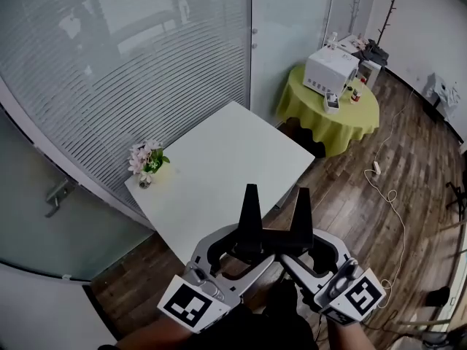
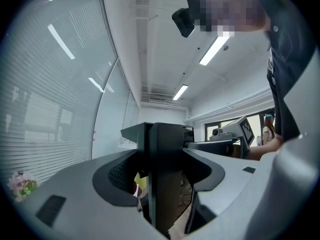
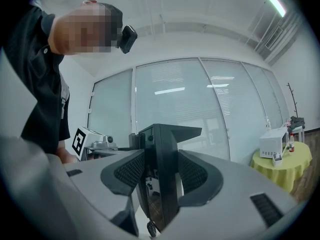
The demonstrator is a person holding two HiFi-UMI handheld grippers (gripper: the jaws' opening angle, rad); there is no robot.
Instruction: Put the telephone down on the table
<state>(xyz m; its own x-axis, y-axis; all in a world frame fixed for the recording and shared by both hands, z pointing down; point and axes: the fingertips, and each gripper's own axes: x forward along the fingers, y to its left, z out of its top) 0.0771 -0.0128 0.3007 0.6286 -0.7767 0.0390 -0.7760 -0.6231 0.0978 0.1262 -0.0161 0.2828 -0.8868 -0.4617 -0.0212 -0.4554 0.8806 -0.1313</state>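
Head view
- Left gripper [image 1: 252, 195]: at 6 o'clock in the picture. It points up to 12 o'clock. Its jaws are clenched and hold nothing.
- Right gripper [image 1: 302, 197]: just beside the left one, on its 3 o'clock side. It points to 12 o'clock too. Its jaws are pressed together and empty.
- Table [image 1: 233, 152]: white and square, at 12 o'clock from both grippers. The left gripper's tip shows over its near part. The right tip is by its 3 o'clock edge.
- Flowers [image 1: 146, 159]: on the table's corner at 9 o'clock.
- Round table [image 1: 357, 119]: yellow cloth, well apart at 2 o'clock, with a white box [image 1: 330, 70] on it.
- Telephone: not to be seen, not on the table and not in a gripper.

Left gripper view
- Left gripper [image 2: 162, 134]: the two black jaws touch, with nothing between them.
- Right gripper [image 2: 220, 146]: near, at 3 o'clock.
- Telephone: not here.

Right gripper view
- Right gripper [image 3: 162, 134]: jaws closed tight on nothing.
- Left gripper [image 3: 95, 144]: near, at 9 o'clock.
- Round table [image 3: 282, 166]: off at 3 o'clock.
- Telephone: not here.

What the move turns on
- Way to go: the table is straight ahead at 12 o'clock.
- Nearer gripper: I think the left, by a little.
- Telephone's long side: cannot tell, as no view shows it.
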